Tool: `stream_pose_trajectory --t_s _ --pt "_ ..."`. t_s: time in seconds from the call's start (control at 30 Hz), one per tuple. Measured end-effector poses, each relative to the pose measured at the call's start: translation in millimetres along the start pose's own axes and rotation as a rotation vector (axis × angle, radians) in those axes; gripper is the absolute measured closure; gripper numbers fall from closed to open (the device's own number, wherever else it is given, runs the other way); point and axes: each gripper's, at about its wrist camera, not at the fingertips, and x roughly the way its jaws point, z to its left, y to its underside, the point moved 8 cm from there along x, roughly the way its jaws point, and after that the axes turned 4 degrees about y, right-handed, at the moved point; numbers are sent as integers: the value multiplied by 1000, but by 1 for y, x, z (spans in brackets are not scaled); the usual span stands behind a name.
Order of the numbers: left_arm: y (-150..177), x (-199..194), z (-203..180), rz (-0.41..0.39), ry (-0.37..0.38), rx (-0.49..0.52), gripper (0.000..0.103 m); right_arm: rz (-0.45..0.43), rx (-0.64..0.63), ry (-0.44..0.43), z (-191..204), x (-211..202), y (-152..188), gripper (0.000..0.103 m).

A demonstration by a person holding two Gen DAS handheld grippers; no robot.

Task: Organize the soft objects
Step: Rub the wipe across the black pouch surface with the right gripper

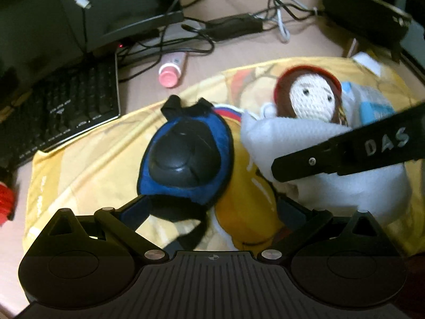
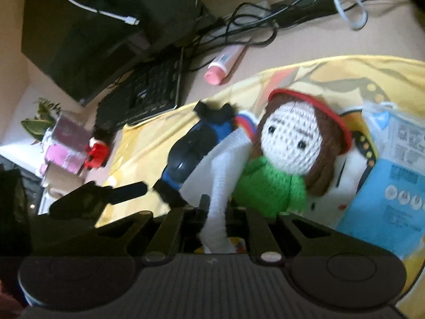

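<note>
- On the bench [image 1: 138,98], we see a yellow cloth [image 1: 87,164] spread out with the soft things heaped on it.
- Our left gripper [image 1: 212,212] has its fingers spread wide, one on either side of a blue pad [image 1: 207,143] with a black cap and a yellow toy [image 1: 244,207]; we cannot tell whether the fingers [image 1: 132,210] press on either.
- Our right gripper [image 2: 215,212] has its fingers nearly together, pinching a white cloth [image 2: 225,164] that runs up from between them.
- From the left wrist view, the right gripper reaches in from the right edge, lying across that same white cloth.
- A crocheted doll [image 2: 289,138] with brown hair, a red band and a green body lies just beside the white cloth, touching it, on the yellow cloth.
- The blue pad lies on the other side of the white cloth from the doll, its black strap end pointing toward the keyboard [image 2: 148,95].
- A blue packet [image 2: 385,186] lies beside the doll, toward the right edge, partly on the yellow cloth.
- A pink tube [image 2: 225,61] lies on the bare bench beyond the cloth, near a tangle of cables [image 2: 239,26].
- A red toy [image 2: 97,154] and a pink box [image 2: 66,146] stand off the cloth to the left, near the keyboard.
</note>
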Motion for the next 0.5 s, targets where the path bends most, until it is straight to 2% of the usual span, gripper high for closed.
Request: stream_pose_trajectory --t_s 0.13,0.23,0.3,0.4,0.47,0.5 --pt "-7 -3 14 -28 22 -54 0 -39 -60 19 5 0 -4 93" --pt "-10 1 15 -47 88 -93 0 -99 -150 8 17 2 -19 93" --pt "-11 9 14 -27 95 -109 0 -62 -169 -66 33 15 -29 93" --pt "-7 15 16 -11 51 -95 0 0 -135 -155 48 34 -38 93" --pt "-3 18 22 3 35 -116 0 20 -154 -120 50 44 -36 93" --pt "0 19 25 11 34 -133 0 20 -173 -70 48 47 -34 93"
